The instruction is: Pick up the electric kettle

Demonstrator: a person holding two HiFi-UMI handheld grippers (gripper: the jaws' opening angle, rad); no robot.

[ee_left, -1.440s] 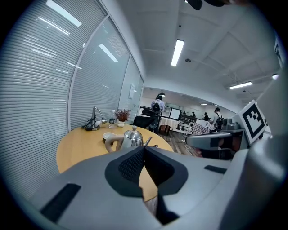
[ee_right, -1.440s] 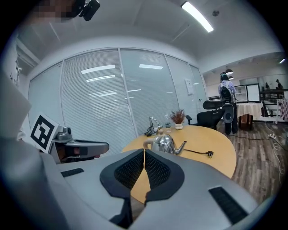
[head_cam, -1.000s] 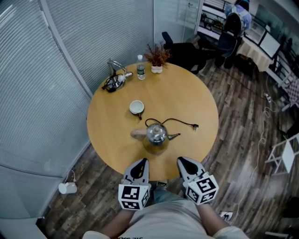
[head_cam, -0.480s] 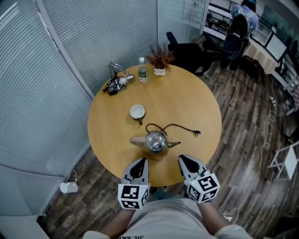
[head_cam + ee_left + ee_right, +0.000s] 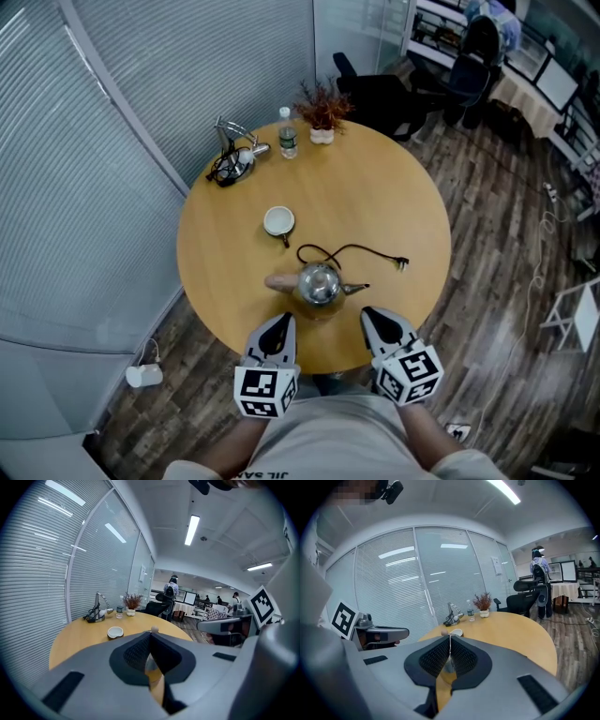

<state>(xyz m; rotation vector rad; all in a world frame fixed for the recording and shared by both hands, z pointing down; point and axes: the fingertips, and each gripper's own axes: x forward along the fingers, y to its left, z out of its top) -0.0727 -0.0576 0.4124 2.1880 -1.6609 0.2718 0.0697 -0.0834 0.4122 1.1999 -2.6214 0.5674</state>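
Note:
The silver electric kettle [image 5: 319,283] stands on the round wooden table [image 5: 394,206] near its front edge. Its wooden handle [image 5: 277,280] points left and its spout right. Its black cord [image 5: 352,249] lies behind it, unplugged. My left gripper [image 5: 280,324] and right gripper [image 5: 374,318] hover side by side over the table's near rim, just short of the kettle. Both are shut on nothing. In the left gripper view, the closed left gripper [image 5: 150,637] hides most of the kettle; only its lid knob [image 5: 154,629] shows. The right gripper [image 5: 450,640] likewise shows only the knob [image 5: 444,633].
A white cup [image 5: 278,222] sits behind the kettle. At the far rim are a wire stand with black cables [image 5: 230,161], a water bottle [image 5: 289,142] and a small potted plant [image 5: 322,111]. Black office chairs [image 5: 380,94] stand beyond the table; a blind-covered glass wall [image 5: 112,141] runs along the left.
Both grippers have edged forward toward the table, so the kettle now sits a little closer to their tips. Their jaws stayed shut.

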